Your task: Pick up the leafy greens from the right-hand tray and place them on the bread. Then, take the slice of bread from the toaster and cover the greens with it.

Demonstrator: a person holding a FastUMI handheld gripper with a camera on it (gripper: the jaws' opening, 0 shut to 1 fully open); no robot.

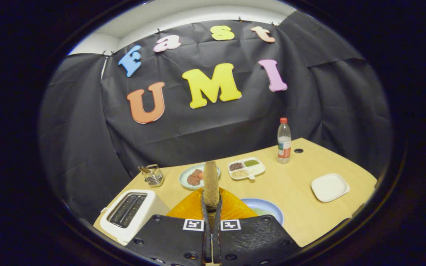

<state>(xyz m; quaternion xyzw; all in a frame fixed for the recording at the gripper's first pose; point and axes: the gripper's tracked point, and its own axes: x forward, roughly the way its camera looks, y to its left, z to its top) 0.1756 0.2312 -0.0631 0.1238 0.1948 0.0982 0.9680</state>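
- The jaws are closed tight on the slice of bread (210,183), holding it up on its edge.
- The toaster (129,214) sits empty on the desk (290,188).
- I think only covering is left; the greens are hidden.

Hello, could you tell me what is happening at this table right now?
A hand-held gripper is shut on a slice of bread, held upright on edge between its fingers. The toaster beside it has empty slots, so the slice appears to have come from there. The bread hangs above an orange plate, with a blue plate next to it. The slice is not yet laid down.
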